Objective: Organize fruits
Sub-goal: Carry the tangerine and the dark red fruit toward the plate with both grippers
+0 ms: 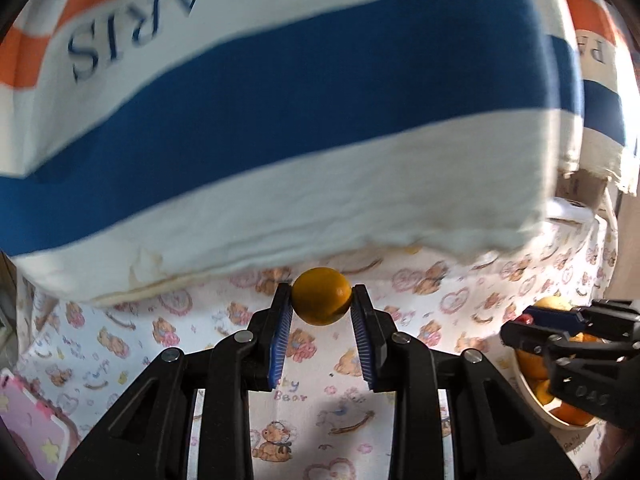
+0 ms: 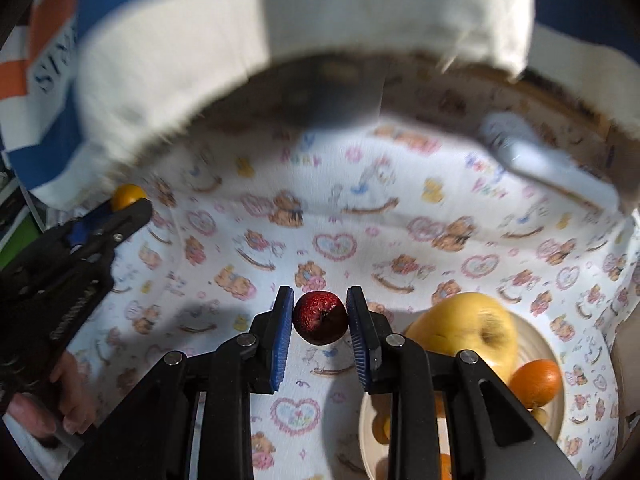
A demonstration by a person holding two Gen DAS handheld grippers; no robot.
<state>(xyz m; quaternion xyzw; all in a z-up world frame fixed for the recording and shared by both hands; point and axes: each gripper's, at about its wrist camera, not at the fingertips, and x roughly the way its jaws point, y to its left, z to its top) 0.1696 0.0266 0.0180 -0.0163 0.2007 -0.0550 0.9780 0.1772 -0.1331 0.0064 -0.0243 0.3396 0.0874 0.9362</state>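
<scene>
My left gripper (image 1: pixel 321 300) is shut on a small round orange fruit (image 1: pixel 321 295), held above the bear-print cloth (image 1: pixel 320 420). In the right wrist view my right gripper (image 2: pixel 320 312) is shut on a dark red strawberry (image 2: pixel 320 317). Just right of it stands a pale bowl (image 2: pixel 554 392) holding a big yellow apple (image 2: pixel 468 330), an orange (image 2: pixel 536 378) and smaller fruits. The left gripper (image 2: pixel 128 204) with its orange fruit (image 2: pixel 127 196) shows at the far left. The right gripper (image 1: pixel 520 324) shows over the bowl (image 1: pixel 532 404) at the right edge of the left wrist view.
A large cushion (image 1: pixel 280 100) striped blue, white and orange, with "PARIS" lettering, fills the back and overhangs the cloth. A white flat object (image 2: pixel 548 160) lies at the back right. A pink panel (image 1: pixel 28 420) sits at the lower left. A hand (image 2: pixel 60 400) grips the left tool.
</scene>
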